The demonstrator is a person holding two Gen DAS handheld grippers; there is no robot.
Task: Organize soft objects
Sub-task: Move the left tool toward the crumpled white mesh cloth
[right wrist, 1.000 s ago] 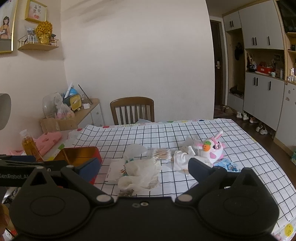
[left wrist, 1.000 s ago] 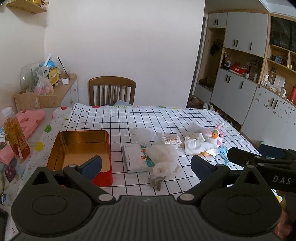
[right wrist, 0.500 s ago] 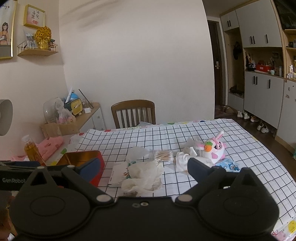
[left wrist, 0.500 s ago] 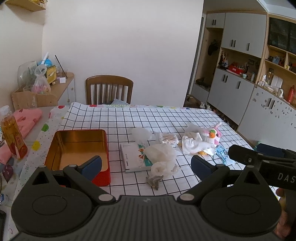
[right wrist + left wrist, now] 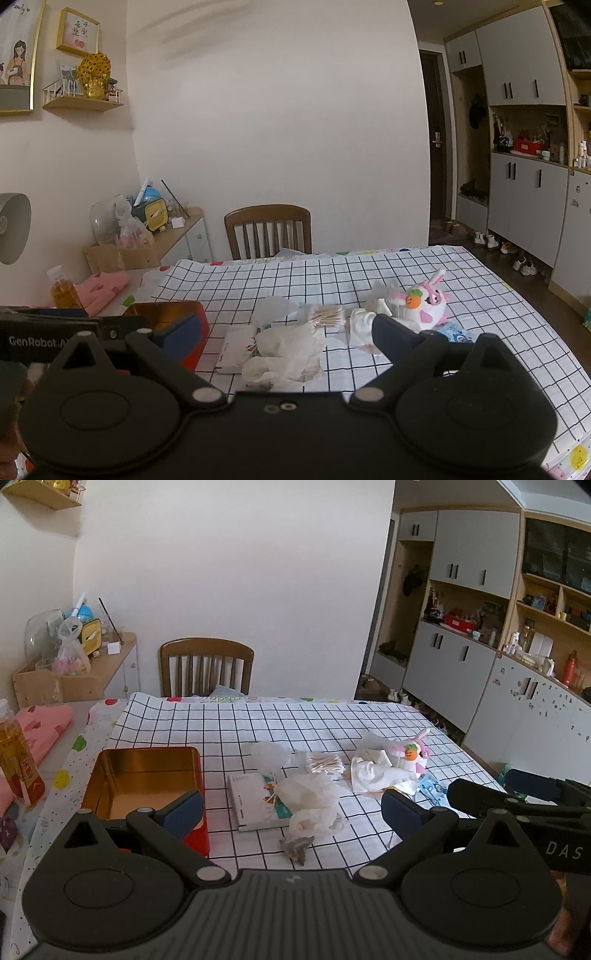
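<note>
Two grippers' jaws gape, empty; plush rabbit [image 5: 424, 304] lies ears pointing far-right.

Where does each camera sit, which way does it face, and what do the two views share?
Left wrist: sits on the left gripper, facing across the checked table toward the chair; its open fingers show, and the right gripper at right.
Right wrist: sits on the right gripper, facing the same way; its open fingers show, and the left gripper at left.
Shared: red tin, crumpled tissues, plush rabbit.
</note>
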